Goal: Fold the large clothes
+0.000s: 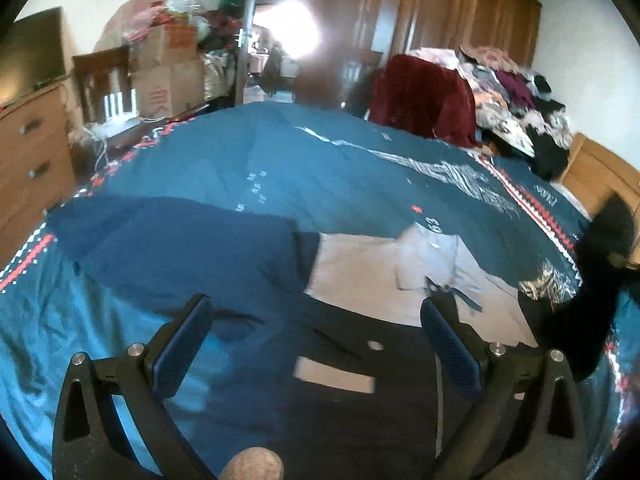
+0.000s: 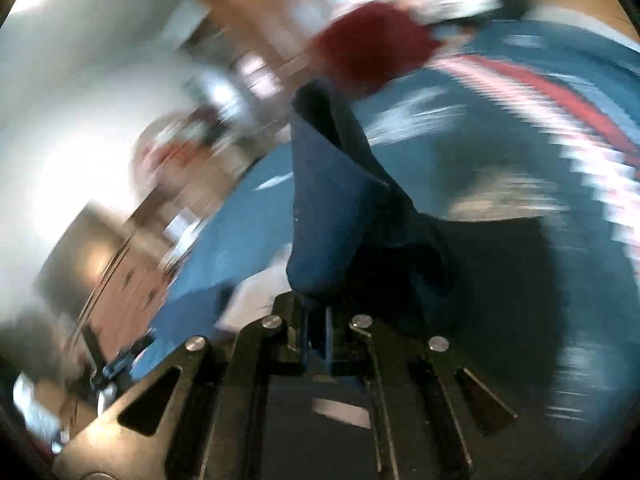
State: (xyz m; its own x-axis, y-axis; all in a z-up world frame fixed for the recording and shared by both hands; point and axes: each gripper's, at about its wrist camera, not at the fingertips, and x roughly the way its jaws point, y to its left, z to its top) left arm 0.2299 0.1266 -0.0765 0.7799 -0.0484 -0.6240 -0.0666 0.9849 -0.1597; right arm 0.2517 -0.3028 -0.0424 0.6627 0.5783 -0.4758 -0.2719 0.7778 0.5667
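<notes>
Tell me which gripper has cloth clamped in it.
The right gripper: shut on dark blue fabric. The left gripper stands open and empty above the bed.

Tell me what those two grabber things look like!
Both are black. The left gripper has long arms with triangle-shaped holes, shiny silver bolts and bumpy dark-blue pads on its jaws. The right gripper looks alike: black arms, silver bolts and triangle holes.

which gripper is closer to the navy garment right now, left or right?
Right. The right gripper is shut on a fold of the navy garment; the left gripper is open just above it, gripping nothing.
</notes>
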